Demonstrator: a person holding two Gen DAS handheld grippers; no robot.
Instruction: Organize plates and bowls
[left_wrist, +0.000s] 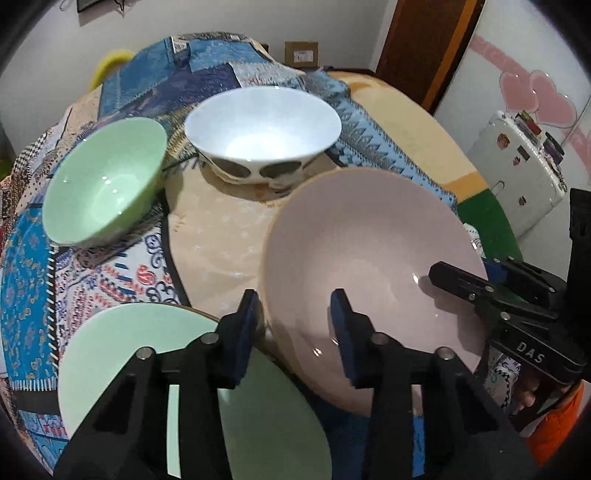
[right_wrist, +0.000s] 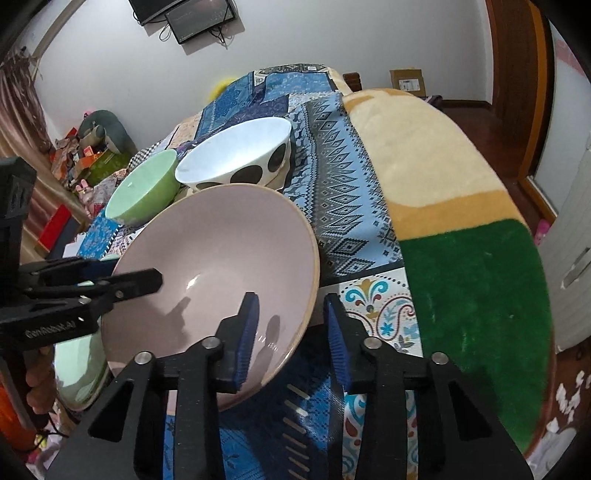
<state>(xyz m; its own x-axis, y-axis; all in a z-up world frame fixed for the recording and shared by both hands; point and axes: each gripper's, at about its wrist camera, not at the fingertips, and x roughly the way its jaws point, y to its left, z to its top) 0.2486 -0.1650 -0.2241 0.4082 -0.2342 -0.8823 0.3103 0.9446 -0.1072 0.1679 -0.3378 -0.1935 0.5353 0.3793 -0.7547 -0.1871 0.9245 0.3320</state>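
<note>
Pink bowl (left_wrist: 369, 266) sits tilted, near-right on the patterned bedcover (left_wrist: 33, 266), its near-left rim between the left hand-held gripper (left_wrist: 293, 325) pads and its right rim between the right hand-held gripper (right_wrist: 291, 325) pads, both narrowed but not visibly clamped; round, no long axis.

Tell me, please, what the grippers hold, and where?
Left gripper and right gripper straddle the pink bowl at its rim, opposite sides; whether they clamp it cannot be told.

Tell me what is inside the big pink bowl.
No food shows inside the pink bowl. One finger of each hand-held gripper, left and right, reaches over its rim. The fingers cover patches of the inner wall.
</note>
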